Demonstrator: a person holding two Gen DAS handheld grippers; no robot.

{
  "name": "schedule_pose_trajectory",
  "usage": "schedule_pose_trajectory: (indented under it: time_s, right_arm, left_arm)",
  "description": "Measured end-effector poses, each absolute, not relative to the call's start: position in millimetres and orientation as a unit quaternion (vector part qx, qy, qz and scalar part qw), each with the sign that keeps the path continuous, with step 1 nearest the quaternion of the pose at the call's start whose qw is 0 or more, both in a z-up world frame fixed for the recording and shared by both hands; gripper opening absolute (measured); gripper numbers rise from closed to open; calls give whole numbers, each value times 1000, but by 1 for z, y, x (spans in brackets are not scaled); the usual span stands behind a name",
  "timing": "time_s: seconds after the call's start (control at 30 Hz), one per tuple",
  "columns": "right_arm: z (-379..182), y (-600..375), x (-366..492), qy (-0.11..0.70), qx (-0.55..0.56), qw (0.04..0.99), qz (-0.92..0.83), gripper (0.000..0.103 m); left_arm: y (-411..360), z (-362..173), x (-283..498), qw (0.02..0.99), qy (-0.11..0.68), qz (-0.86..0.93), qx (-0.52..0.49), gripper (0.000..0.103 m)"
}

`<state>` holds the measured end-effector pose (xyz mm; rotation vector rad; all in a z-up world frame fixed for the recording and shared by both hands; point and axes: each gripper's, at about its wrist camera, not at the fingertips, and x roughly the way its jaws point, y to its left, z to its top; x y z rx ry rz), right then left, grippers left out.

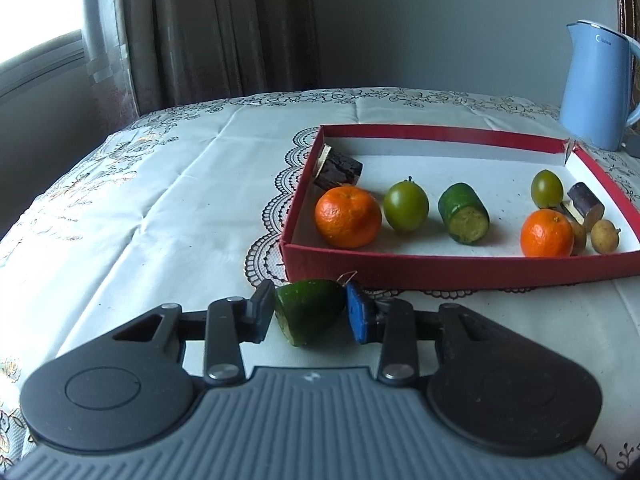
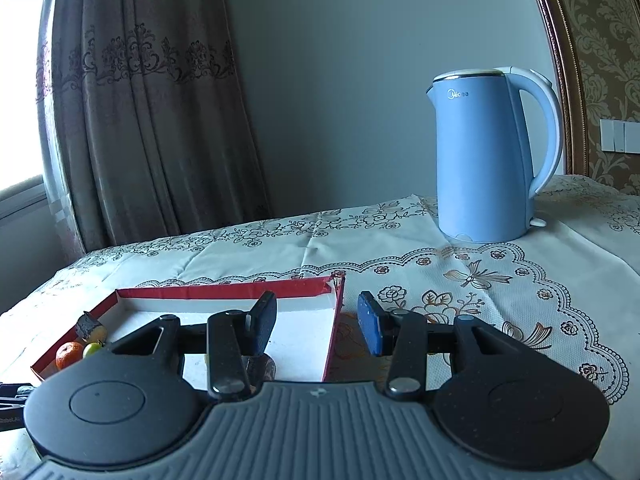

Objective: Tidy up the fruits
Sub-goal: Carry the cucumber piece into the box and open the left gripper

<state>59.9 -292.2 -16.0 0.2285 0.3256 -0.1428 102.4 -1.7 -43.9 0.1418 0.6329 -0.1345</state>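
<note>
Our left gripper [image 1: 310, 312] is clamped on a green cucumber end [image 1: 308, 310] lying on the tablecloth [image 1: 160, 220] just in front of the red tray [image 1: 460, 268], both pads pressing its sides. We should probably lift it straight up, high enough to clear the near wall, then set it beside the other cucumber piece [image 1: 464, 213], between the green fruit [image 1: 406, 206] and the far orange [image 1: 547, 233]. Our right gripper [image 2: 316, 324] hangs open and empty over the tray's corner.
</note>
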Motion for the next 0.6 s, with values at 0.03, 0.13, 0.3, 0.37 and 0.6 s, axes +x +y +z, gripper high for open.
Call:
schedule_pose_trajectory:
  time_s: [0.03,0.13,0.3,0.37,0.6]
  right_arm:
    - [-16,-292,60,161,113,978,-71,44]
    - [-16,-292,59,160,114,978,-71,44]
    - [-15,-293,58,157,116,978,-70,44]
    - [-14,-292,58,156,116,979,-69,44]
    - [-13,-293,57,154,121,978,-68,44]
  left_arm:
    - [-2,-43,101,946,308,-66,70,35]
    - [-6,-36,95,949,298,-69,73,35]
    - [-19,-20,85,955,274,-80,83,35]
    - [-26,-14,84,957,265,-83,89,35]
    - [-63,6,95,960,235,-99,115,35]
